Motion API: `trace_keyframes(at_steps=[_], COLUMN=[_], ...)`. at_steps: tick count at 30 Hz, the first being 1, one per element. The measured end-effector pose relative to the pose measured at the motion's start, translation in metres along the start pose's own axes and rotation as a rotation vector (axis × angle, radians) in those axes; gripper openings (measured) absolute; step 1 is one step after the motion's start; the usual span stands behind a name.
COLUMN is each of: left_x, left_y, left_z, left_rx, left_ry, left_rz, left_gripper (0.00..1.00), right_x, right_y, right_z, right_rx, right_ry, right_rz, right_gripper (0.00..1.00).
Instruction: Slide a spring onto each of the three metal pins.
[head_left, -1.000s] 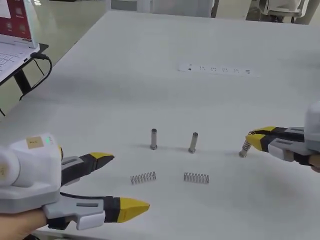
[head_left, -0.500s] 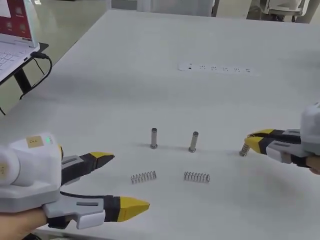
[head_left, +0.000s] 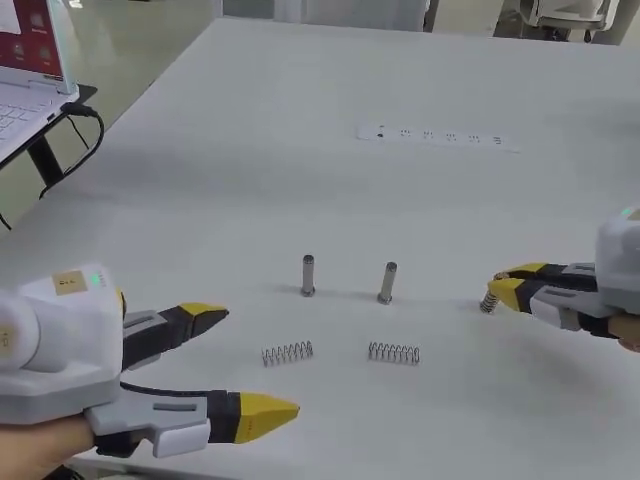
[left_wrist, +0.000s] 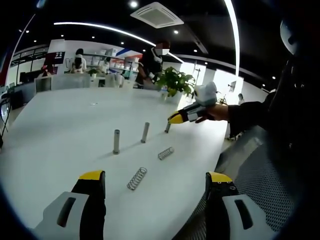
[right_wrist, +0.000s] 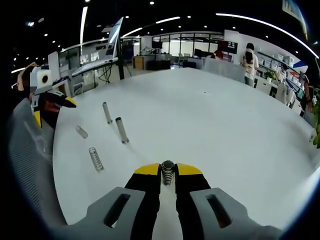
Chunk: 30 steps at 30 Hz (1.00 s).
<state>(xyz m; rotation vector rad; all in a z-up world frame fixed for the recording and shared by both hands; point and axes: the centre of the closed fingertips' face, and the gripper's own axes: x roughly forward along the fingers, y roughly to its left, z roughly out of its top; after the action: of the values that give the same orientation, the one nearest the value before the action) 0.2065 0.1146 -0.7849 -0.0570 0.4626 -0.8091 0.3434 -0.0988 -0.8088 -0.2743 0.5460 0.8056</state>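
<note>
**Q:** What lies ahead of my left gripper (left_wrist: 155, 176)?

**A:** I read it thus. Jaws wide apart. (a) Near spring (left_wrist: 136, 178), flat on the white table (left_wrist: 60, 115), just ahead between the tips. (b) Far spring (left_wrist: 166, 153), farther ahead, slightly right. (c) First pin (left_wrist: 116, 141) and second pin (left_wrist: 145, 132), upright beyond both springs. (d) Third pin (left_wrist: 167, 128), farthest ahead-right, at the right gripper's (left_wrist: 176, 118) yellow tip.

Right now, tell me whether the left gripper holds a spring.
No, the left gripper is open and empty; two springs lie loose on the table.
</note>
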Motion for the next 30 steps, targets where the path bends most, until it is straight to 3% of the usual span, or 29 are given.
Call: trace_keyframes(at_steps=[30], left_x=[0.0], left_y=[0.001], left_z=[0.001], left_rx=[0.003], left_ry=[-0.005], left_rz=[0.001], left_gripper=[0.79], right_x=[-0.002], right_y=[0.0], right_z=[-0.019], right_rx=[0.024], right_ry=[0.069], right_rz=[-0.002], right_gripper=[0.09])
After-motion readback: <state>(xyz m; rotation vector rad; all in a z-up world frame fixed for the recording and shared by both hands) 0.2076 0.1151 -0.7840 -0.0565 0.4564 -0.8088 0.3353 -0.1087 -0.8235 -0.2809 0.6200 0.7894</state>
